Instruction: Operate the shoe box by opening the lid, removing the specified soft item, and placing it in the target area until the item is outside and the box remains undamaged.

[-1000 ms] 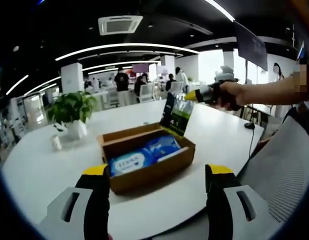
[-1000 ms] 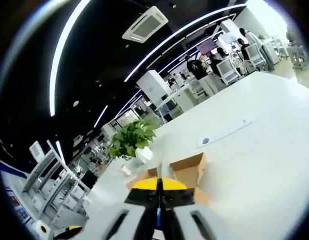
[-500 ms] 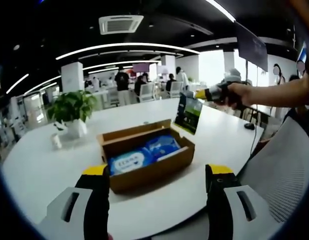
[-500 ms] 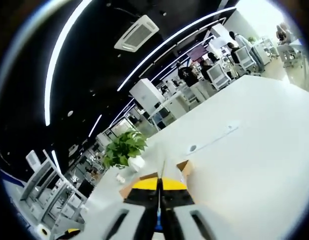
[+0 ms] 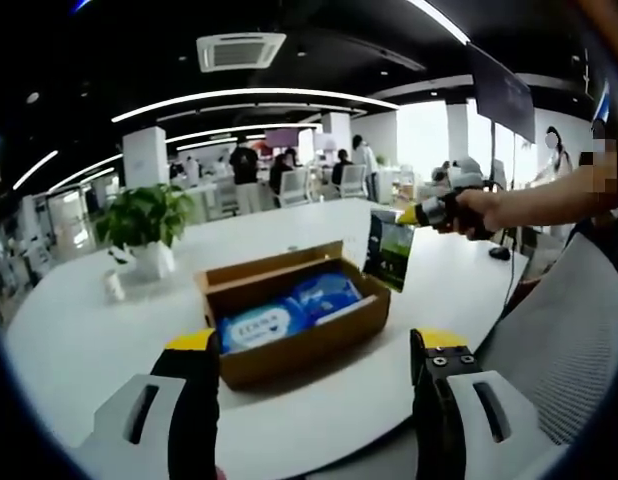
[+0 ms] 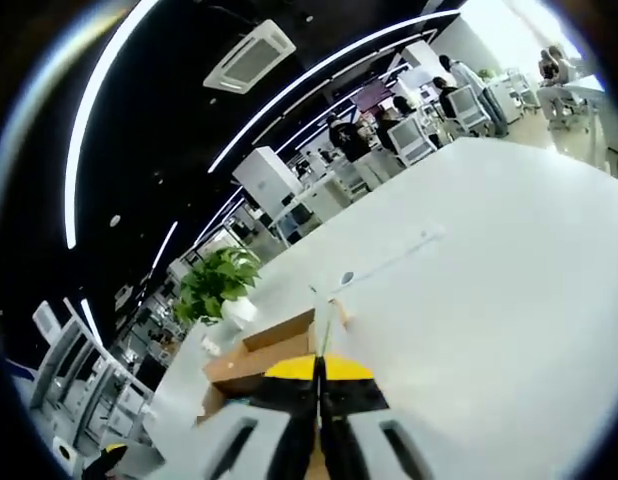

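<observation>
Right gripper [image 5: 409, 215] fingers clamped on a dark, green-printed packet [image 5: 390, 252], aloft beside the open brown shoe box [image 5: 292, 320] on the white table [image 5: 79, 340]. Left gripper [image 5: 314, 345] fingers apart, empty. Blue packs [image 5: 289, 307] inside the box.

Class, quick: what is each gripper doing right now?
Left gripper: open, holding nothing.
Right gripper: shut on the green packet, held above the table.

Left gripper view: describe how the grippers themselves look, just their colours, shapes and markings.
The left gripper has two broad black fingers with yellow tips, set on pale grey slotted mounts. The right gripper also shows a yellow tip on a dark body. No cables or sleeves are visible.
</observation>
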{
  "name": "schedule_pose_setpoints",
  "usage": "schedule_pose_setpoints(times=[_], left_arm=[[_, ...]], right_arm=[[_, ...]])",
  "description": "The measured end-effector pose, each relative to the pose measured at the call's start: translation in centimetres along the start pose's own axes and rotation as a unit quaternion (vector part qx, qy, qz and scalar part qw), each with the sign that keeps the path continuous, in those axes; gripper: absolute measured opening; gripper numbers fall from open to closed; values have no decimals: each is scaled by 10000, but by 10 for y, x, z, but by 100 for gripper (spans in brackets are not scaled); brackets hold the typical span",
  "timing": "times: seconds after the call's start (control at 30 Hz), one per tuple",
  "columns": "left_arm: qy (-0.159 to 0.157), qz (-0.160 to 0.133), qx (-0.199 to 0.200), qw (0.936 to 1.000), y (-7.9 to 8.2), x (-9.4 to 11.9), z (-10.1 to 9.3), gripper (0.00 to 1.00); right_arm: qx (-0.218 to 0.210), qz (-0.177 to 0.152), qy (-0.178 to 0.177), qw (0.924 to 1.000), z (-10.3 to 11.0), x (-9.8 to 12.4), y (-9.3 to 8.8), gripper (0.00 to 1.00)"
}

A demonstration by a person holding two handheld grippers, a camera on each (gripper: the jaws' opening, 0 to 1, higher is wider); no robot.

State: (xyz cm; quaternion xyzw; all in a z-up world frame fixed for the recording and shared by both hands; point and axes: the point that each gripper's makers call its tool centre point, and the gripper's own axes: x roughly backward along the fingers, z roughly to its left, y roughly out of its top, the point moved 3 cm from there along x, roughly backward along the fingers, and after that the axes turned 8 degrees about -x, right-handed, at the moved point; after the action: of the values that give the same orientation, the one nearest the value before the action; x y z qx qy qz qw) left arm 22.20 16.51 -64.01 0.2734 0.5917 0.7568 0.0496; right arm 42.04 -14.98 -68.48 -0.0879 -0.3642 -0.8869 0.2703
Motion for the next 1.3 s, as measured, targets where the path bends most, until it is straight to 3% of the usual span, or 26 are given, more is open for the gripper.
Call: schedule_pose_setpoints(times=[0.43, 0.83, 1.3], left_arm=[[27, 52, 45, 10000, -1, -1, 2, 80], [80, 178, -48, 9998, -4, -2, 3, 80], [140, 300, -75, 9994, -6, -3, 4, 79]], right_arm=[[-79, -67, -442, 9990, -41, -7, 1, 0], [113, -1, -865, 9962, -63, -4, -8, 0], [-63, -83, -1284, 9917, -90, -8, -17, 0]])
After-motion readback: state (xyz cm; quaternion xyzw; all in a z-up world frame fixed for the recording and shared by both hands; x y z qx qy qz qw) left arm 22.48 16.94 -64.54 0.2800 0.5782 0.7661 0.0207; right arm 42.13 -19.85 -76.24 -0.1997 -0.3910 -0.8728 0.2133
